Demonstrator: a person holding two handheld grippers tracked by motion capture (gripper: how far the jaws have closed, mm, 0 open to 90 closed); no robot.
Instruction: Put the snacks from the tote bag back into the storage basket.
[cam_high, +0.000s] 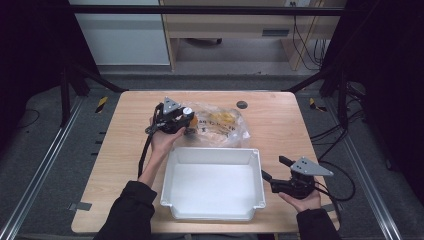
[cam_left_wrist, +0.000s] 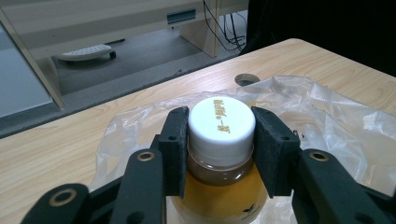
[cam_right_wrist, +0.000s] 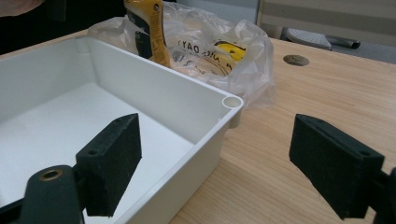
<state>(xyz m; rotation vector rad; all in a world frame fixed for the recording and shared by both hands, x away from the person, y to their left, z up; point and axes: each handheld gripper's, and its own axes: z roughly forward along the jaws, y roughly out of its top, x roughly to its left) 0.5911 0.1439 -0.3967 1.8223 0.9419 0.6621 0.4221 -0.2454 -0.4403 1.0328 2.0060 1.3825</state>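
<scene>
Wooden table (cam_high: 280, 130): left gripper (cam_left_wrist: 219, 140) clamping white-capped bottle (cam_left_wrist: 219, 186), right gripper (cam_right_wrist: 233, 163) fingers apart.

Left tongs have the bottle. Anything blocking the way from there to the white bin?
Nothing visible. The left tongs grip the bottle at its white cap over the plastic bag; the white bin sits just nearer, interior empty.

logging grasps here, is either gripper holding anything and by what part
The left gripper holds a bottle of amber liquid, its fingers clamped on the white cap. The right gripper is open, holding nothing.
</scene>
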